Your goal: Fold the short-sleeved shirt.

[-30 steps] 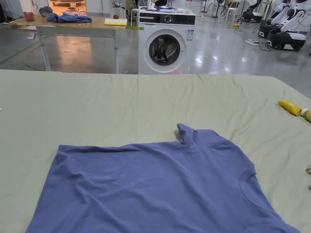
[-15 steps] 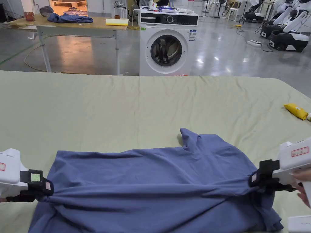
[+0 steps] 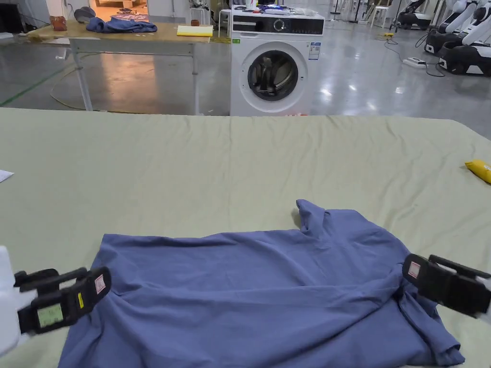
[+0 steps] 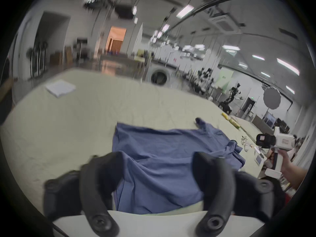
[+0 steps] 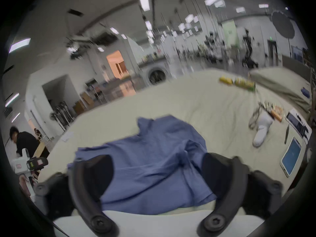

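Both grippers, left [image 3: 98, 285] and right [image 3: 412, 269], gape empty | shirt [image 3: 259, 287] stretches lengthwise between yours | right one touches its edge.

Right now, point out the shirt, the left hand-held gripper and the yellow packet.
shirt [image 3: 268, 282], head view, middle of the blue cloth.
left hand-held gripper [image 3: 93, 280], head view, between its fingertips.
yellow packet [image 3: 479, 170], head view, its visible end.

A blue short-sleeved shirt [image 3: 268, 287] lies spread across a pale green cloth-covered table [image 3: 239, 163], its near edge folded over itself into a long rumpled band. One sleeve pokes up along the far edge; soft creases run diagonally across the fabric toward the right corner.
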Motion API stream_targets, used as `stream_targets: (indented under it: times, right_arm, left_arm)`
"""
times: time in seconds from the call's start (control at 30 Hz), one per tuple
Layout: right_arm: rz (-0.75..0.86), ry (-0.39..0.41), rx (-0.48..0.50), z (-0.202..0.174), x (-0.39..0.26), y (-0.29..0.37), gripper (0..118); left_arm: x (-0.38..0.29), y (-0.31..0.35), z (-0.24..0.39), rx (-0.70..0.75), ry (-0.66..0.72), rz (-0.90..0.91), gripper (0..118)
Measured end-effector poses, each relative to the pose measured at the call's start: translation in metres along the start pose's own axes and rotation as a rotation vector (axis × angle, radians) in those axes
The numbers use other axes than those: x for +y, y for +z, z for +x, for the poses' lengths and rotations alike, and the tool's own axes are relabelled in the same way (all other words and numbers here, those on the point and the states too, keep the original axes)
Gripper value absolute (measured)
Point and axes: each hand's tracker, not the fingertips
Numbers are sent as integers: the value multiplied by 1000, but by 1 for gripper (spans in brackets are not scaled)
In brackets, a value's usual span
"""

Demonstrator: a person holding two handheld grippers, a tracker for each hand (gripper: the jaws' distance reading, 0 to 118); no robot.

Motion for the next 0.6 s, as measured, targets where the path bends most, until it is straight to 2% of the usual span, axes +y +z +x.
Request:
stream_targets:
  times: [0.03, 0.07, 0.1, 0.13, 0.17, 0.27, 0.33, 0.4, 0.43, 0.47, 0.5, 0.53, 0.57, 0.6]
  right_arm:
    - [45, 18, 37, -8, -9, 17, 84]
    - [82, 37, 43, -16, -16, 31, 56]
    - [112, 59, 24, -24, -22, 41, 17]
    - [149, 66, 10, -30, -28, 51, 0]
    - [173, 77, -11, -33, -31, 60, 0]
    - [168, 45, 20, -37, -37, 69, 0]
    - [134, 49, 36, -38, -36, 70, 0]
    - [124, 83, 58, -36, -40, 68, 0]
    - [116, 114, 59, -36, -39, 68, 0]
    - [114, 120, 55, -36, -38, 68, 0]
    - [118, 118, 51, -34, -38, 69, 0]
    - [120, 114, 59, -37, -42, 73, 0]
    - [119, 98, 75, -35, -42, 73, 0]
    - [116, 80, 86, -32, -42, 73, 0]
  left_arm:
    - [-11, 14, 7, 15, -18, 55, 46]
    - [-21, 27, 14, 41, -40, 88, 19]
    - [-30, 36, 21, 88, -61, 110, 1]
    - [-40, 47, 26, 129, -73, 141, 0]
    - [-45, 53, 28, 138, -55, 139, 0]
    - [-48, 65, 28, 110, 40, 161, 0]
    - [-35, 58, 16, 108, 56, 124, 0]
    - [-28, 41, 7, 186, 13, 4, 0]
    - [-23, 19, -3, 212, -8, -180, 3]
    - [-25, 9, -9, 199, -7, -233, 13]
    - [-31, -7, -19, 168, -9, -309, 38]
    - [-40, -21, -23, 188, -12, -366, 80]
    - [-47, -33, -27, 238, -30, -391, 96]
    - [-54, -46, -31, 265, -50, -412, 98]
